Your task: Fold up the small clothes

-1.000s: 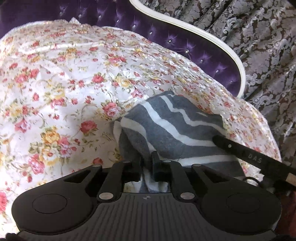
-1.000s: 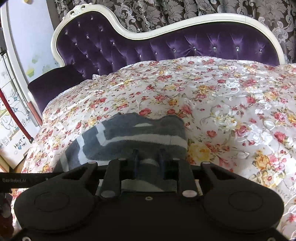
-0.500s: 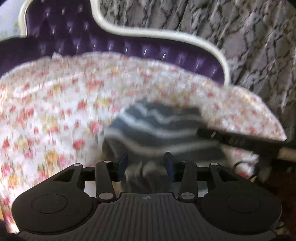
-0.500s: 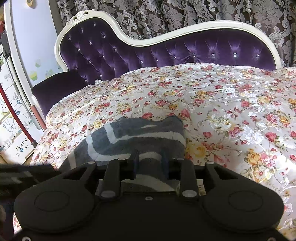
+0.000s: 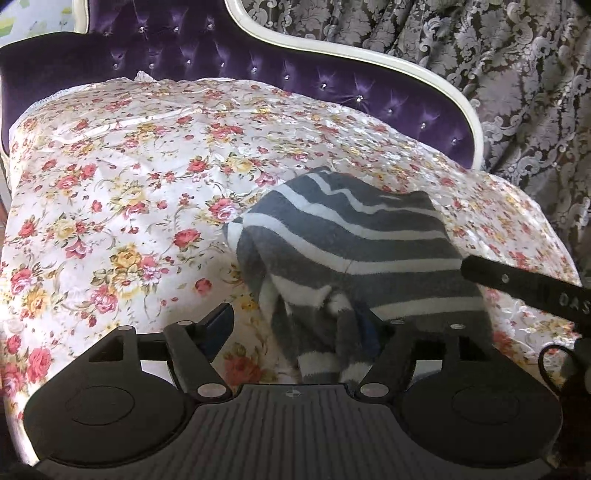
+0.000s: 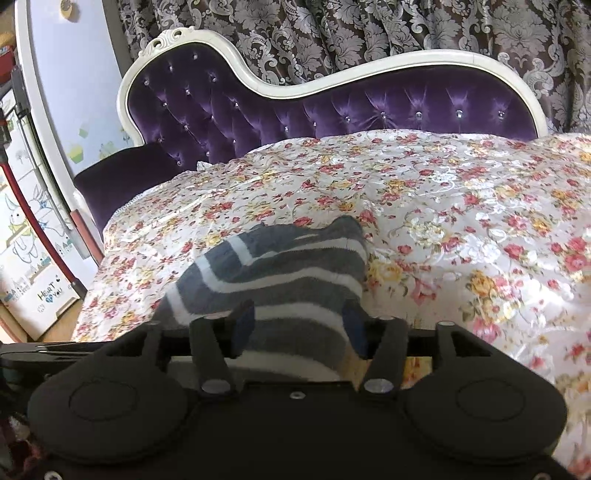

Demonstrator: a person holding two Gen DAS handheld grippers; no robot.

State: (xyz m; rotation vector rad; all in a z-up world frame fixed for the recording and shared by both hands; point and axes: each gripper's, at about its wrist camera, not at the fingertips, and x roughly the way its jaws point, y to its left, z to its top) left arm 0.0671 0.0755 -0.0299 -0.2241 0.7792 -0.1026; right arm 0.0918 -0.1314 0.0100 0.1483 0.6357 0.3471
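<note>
Purple tufted velvet chaise (image 6: 332,110) with curved cream carved frame (image 6: 173,37) and crystal buttons. White floral satin cover (image 6: 461,221) with red and yellow roses spread over the seat. Behind: dark brown damask curtain (image 6: 369,29). Left: pale blue wall (image 6: 62,74), cartoon rabbit board (image 6: 26,236), brown floor (image 6: 14,325). Bright daylight on cover.

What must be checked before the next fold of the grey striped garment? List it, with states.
1. Left tongs open, released: ok.
2. Right tongs open: ok.
3. Grey white-striped knitted garment resting on the floral bedspread: ok.
4. Near hem flat: not ok, bunched at the left tongs.
5. Edges aligned: cannot tell.
6. Cloth free of right tongs' fingers: cannot tell.
</note>
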